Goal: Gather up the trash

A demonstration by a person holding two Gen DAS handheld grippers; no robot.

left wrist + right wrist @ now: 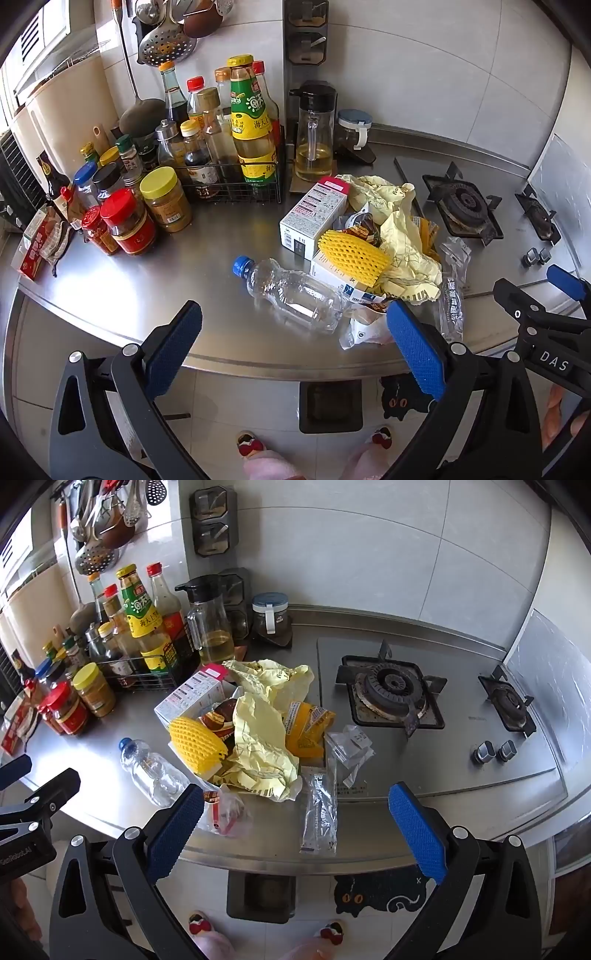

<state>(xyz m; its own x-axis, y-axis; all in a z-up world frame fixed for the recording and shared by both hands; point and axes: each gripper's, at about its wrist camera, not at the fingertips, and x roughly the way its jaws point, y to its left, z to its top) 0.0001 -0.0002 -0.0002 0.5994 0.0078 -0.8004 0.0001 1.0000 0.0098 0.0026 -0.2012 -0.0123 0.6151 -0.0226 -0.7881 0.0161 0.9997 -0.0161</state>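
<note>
A heap of trash lies on the steel counter: an empty clear bottle with a blue cap point(291, 295) point(151, 770), a yellow foam net point(352, 256) point(197, 744), crumpled pale yellow paper point(406, 254) point(258, 746), a white carton point(314, 214) point(192, 698), an orange wrapper point(306, 727) and clear plastic sleeves point(321, 812) point(452, 302). My left gripper point(295, 354) is open and empty, at the counter's front edge just before the bottle. My right gripper point(295, 834) is open and empty, before the clear sleeves; it also shows in the left wrist view point(546, 295).
Sauce bottles and jars point(147, 192) crowd the back left, some in a wire rack point(236, 181). An oil jug point(314, 136) stands at the back. A gas hob point(395, 694) with knobs point(495, 751) is on the right. A dark bin point(262, 895) stands on the floor below.
</note>
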